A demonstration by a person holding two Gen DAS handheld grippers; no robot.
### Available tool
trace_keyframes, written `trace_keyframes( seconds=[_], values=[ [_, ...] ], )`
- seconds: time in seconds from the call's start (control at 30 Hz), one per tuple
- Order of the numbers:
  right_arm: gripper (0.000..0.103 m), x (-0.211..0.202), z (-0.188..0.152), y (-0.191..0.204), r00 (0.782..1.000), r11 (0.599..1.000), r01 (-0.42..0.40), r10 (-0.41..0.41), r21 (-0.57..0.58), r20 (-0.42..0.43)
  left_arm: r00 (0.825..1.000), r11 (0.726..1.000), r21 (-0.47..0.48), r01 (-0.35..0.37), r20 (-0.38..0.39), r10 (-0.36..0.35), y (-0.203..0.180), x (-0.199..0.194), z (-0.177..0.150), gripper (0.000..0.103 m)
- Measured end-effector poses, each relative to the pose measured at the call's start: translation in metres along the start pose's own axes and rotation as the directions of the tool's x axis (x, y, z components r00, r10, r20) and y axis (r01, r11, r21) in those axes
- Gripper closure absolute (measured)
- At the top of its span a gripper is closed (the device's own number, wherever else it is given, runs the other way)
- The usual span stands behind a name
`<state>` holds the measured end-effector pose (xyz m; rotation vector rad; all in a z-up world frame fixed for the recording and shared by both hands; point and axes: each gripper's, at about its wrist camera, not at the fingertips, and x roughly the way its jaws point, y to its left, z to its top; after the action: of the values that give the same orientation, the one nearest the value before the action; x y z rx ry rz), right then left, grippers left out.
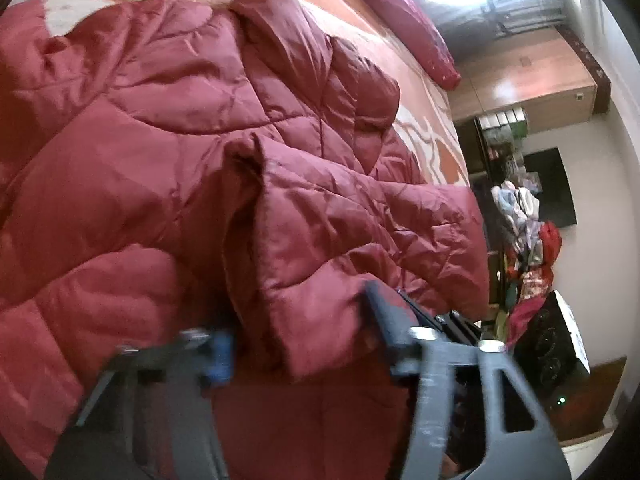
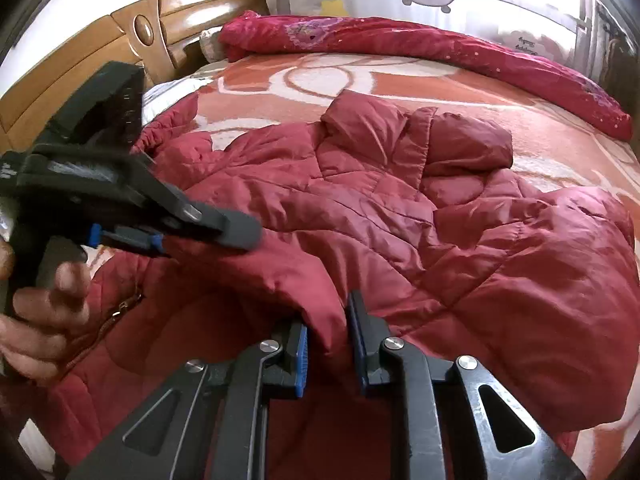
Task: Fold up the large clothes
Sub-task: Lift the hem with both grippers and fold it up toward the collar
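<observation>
A large red quilted puffer jacket (image 2: 420, 216) lies spread on the bed; it fills most of the left wrist view (image 1: 180, 152). My right gripper (image 2: 326, 344) has its jaws close around a raised fold of the jacket's edge near the bottom centre. My left gripper (image 1: 296, 340) has a thick fold of the jacket between its wide-set fingers. It also shows in the right wrist view (image 2: 168, 240) at the left, held by a hand, with its fingers close together on the jacket's edge.
The bed has an orange and white patterned cover (image 2: 320, 76). A rolled red blanket (image 2: 420, 44) lies along its far side. A wooden headboard (image 2: 132, 40) stands at the left. A pile of clothes (image 1: 528, 240) and a wooden cabinet (image 1: 528, 76) stand beyond the bed.
</observation>
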<state>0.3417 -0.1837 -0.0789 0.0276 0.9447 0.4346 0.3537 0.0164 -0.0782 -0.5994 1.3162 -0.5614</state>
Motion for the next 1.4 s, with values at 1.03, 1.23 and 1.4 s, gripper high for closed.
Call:
trace_keyframes(
  seconds=[1.03,1.23,1.4],
  values=[
    [0.047,-0.006,-0.031,-0.124,0.992,0.932,0.122,-0.124,0.341,-0.016,0.826,0.816,0.234,-0.528,0.363,0.431,0.013,-0.057,-0.012,0.091],
    [0.041,0.003,-0.032,-0.119,0.989,0.930,0.147,-0.147,0.337,-0.025,0.726,0.731,0.181,-0.658,0.409,0.553,0.016,-0.046,-0.013,0.066],
    [0.039,0.005,-0.034,-0.116,0.988,0.932,0.155,-0.154,0.326,-0.028,0.697,0.760,0.090,-0.644,0.478,0.534,0.006,-0.080,-0.022,0.065]
  ],
)
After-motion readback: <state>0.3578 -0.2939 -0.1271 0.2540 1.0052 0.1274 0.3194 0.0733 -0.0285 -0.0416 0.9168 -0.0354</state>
